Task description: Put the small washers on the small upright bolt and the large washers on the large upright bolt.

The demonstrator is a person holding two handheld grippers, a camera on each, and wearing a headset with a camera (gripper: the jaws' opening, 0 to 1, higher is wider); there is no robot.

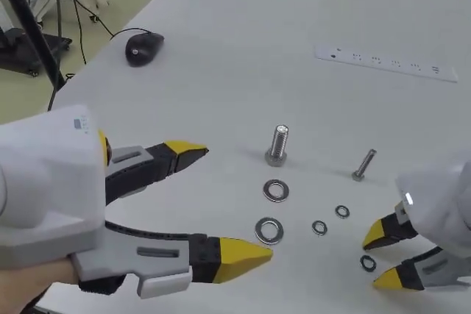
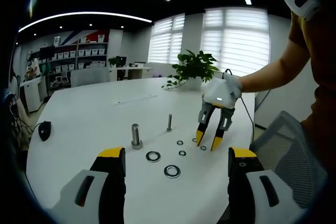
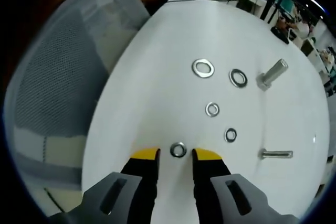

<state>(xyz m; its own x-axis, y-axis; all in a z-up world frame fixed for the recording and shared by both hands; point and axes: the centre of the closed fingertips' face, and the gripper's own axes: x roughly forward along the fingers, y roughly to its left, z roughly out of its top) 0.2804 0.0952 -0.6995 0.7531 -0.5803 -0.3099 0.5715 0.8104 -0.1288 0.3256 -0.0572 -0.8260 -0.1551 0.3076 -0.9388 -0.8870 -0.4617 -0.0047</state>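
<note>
While my left gripper (image 1: 237,204) hangs over the near side of the white table (image 1: 221,71) with its yellow-tipped jaws spread wide and empty, my right gripper (image 3: 177,153) sits low at the tabletop. Its jaws are apart on either side of one small washer (image 3: 178,150). A sliver of bare table shows on each side of that washer in the right gripper view, so it lies flat between the tips and is not pinched.

Just ahead of the right gripper lie two more small washers (image 3: 230,135), one a little beyond the other, both flat on the table. Farther ahead along the same line are the two large washers (image 3: 202,68), side by side and near each other. The large bolt (image 3: 272,74) stands on its head just past them, to the right gripper's right. The small bolt (image 3: 276,154) stands on its head well off to the right of the jaws.

From my left gripper, the large washers rest just ahead between the spread jaws, with the large bolt right behind them. A black mouse (image 1: 143,48) and a white power strip (image 1: 386,62) lie far beyond both grippers.
</note>
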